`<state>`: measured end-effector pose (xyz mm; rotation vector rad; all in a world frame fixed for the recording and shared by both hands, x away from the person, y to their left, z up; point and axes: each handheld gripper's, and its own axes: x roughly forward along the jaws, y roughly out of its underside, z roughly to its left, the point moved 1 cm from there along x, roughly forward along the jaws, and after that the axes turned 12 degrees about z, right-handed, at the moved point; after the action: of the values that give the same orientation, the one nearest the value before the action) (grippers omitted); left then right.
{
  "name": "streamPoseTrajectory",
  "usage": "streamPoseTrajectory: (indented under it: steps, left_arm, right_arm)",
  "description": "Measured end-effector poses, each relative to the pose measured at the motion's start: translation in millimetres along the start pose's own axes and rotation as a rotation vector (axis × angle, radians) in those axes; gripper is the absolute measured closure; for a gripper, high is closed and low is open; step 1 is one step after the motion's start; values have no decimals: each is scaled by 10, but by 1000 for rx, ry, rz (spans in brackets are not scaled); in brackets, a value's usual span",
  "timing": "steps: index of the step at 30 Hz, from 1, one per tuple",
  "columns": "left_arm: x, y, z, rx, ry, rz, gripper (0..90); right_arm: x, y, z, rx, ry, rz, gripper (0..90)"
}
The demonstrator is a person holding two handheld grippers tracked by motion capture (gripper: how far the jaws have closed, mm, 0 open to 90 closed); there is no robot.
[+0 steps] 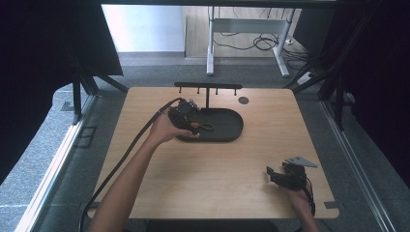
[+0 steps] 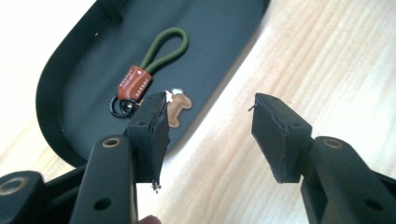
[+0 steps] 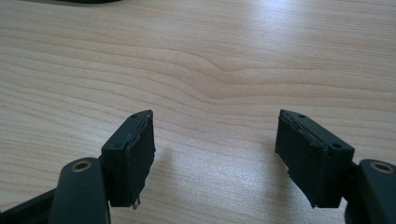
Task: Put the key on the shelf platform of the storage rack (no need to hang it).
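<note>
In the left gripper view, the keychain (image 2: 147, 70) lies in the upper left of the frame on the floor of the black oval tray (image 2: 60, 93): a green cord loop pointing up and right, a brown leather tag below it, a black ring at the lower end and a small brown bear-shaped charm (image 2: 180, 108) just beside the ring. The left gripper (image 2: 210, 135) has its jaws spread wide with nothing between them. The left jaw's tip stands over the tray's near edge, just beside the ring and overlapping the charm; the right jaw is over bare wood of the table (image 2: 336, 60). The keychain sits up and left of the gap, not inside it.

In the high view, the left gripper (image 1: 186, 118) is at centre left over the tray's left end, the keychain (image 1: 207, 126) just right of it. The right gripper (image 1: 285, 175) rests at lower right, well apart from the tray. Its own view shows its jaws (image 3: 215, 154) released wide over bare wood.
</note>
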<state>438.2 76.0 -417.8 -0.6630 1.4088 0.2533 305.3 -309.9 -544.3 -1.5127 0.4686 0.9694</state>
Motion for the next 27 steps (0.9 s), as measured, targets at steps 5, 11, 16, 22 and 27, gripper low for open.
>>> streamPoseTrajectory:
  steps: [5,11,16,22,27]
  left_arm:
    - [15,165,-98,11,-4,-14,460]
    - [19,402,-141,-3,-7,-38,448]
    - [28,643,-219,-31,15,-73,437]
    - [122,949,-336,-63,25,-103,435]
    - [135,1157,-373,-86,19,-101,434]
  right_arm:
    - [5,-6,8,-6,-1,-2,288]
    - [19,-13,28,-17,-1,-3,287]
    - [18,-15,42,-24,-1,-2,287]
    - [24,-13,42,-19,-1,2,287]
    - [22,-13,34,-13,1,2,287]
